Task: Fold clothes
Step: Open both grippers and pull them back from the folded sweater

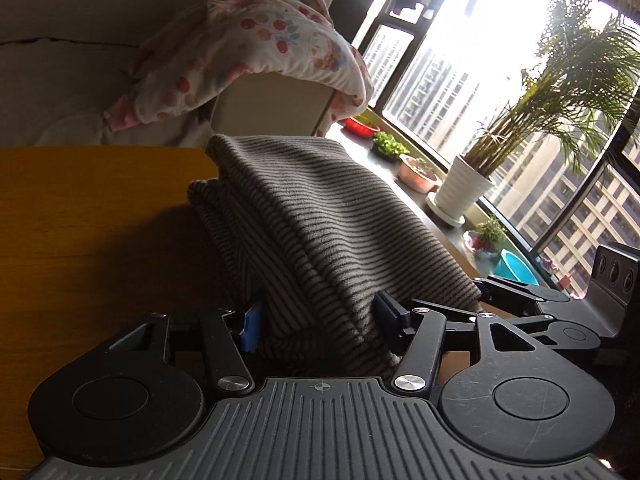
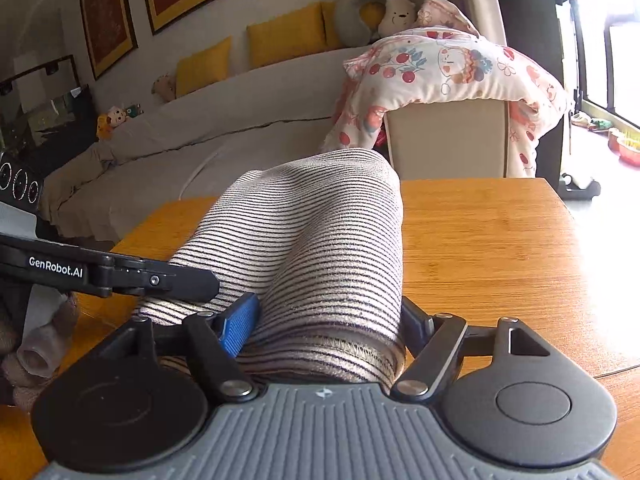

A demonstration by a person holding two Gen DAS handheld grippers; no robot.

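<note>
Garment: striped knit bundle on table, long axis running away from both tongs, near end bunched between left tongs and right tongs, each pair closed on it, side by side

Each camera is sitting just behind its own gripper, looking forward and a bit down, very close up. The left gripper camera is facing the window. The right gripper camera is facing the sofa. Both are seeing the striped cloth, the desk and the flowery blanket.
</note>
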